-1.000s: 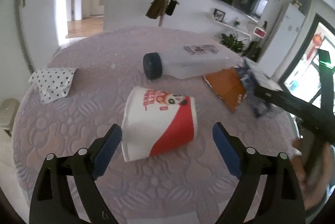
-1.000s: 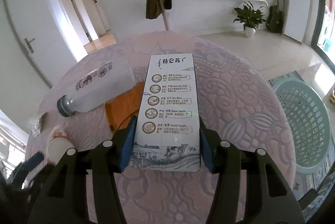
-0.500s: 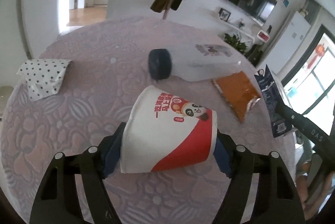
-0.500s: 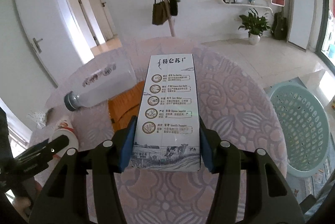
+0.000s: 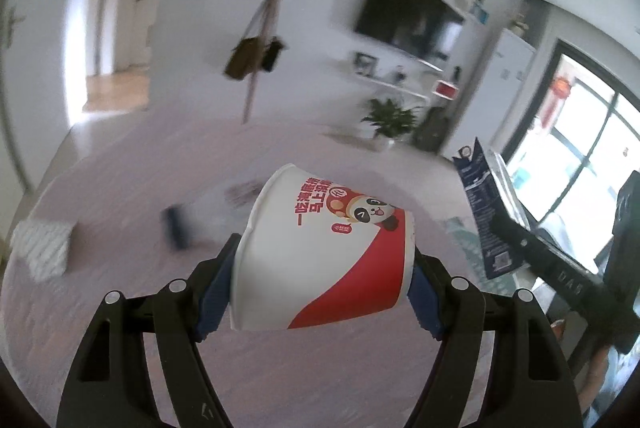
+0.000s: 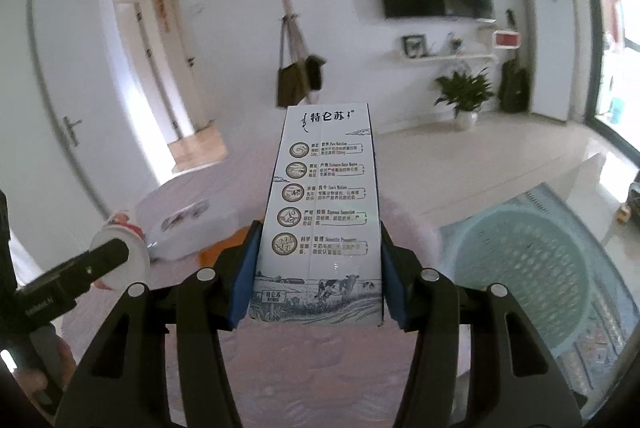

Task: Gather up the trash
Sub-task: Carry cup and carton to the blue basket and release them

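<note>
The cup, clamped on its side between the left gripper's blue fingers above the worktop, shows a panda and red Chinese script too skewed to read. The carton, pinched at its base by the right gripper, reads "特仑苏"; its small print blurs. Behind, the bottle is smeared and the basket on the floor is partly cut off.

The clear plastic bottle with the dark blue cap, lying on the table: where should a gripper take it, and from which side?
Grip the clear plastic bottle with the dark blue cap across the middle of its body, coming from above with the jaws spanning its width. It lies on its side, so the round body is the broad, exposed part; the cap end is narrower and likelier to slip.
</note>
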`<state>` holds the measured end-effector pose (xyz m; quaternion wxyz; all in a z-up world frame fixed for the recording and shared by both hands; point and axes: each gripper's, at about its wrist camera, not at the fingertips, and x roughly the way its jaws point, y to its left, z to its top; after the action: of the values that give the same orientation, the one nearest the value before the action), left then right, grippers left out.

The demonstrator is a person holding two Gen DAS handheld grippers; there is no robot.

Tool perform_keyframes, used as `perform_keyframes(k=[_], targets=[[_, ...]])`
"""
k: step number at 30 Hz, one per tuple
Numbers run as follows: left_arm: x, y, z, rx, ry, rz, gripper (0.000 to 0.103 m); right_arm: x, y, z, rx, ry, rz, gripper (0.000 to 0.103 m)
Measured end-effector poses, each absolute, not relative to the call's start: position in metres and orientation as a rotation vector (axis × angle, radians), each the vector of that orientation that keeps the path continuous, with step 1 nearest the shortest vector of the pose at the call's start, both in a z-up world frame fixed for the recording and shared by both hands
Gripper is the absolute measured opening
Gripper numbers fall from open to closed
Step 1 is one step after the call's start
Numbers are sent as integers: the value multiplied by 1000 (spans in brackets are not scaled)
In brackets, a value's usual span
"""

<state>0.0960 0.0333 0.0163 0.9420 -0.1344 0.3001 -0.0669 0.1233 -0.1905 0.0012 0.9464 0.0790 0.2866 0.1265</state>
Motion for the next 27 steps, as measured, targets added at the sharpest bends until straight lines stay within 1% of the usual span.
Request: perform_keyframes(k=[6, 10, 16, 20, 24, 27], targets=[[132, -39, 25, -200, 601, -270, 72, 126, -244, 1, 168, 543, 124, 50], [162, -95, 20, -130, 636, -353, 73, 138, -295, -13, 212, 561, 22, 50], [197, -165, -3, -98, 722, -487, 73, 154, -354, -49, 312, 634, -145, 51], [214, -199, -23, -73, 797, -547, 73, 166, -392, -85, 403, 729, -198, 51], [228, -221, -48, -94, 887, -605, 73, 167, -414, -111, 451, 781, -229, 51], [236, -233, -59, -99, 910, -642, 73, 169, -421, -120, 466, 794, -240, 51]])
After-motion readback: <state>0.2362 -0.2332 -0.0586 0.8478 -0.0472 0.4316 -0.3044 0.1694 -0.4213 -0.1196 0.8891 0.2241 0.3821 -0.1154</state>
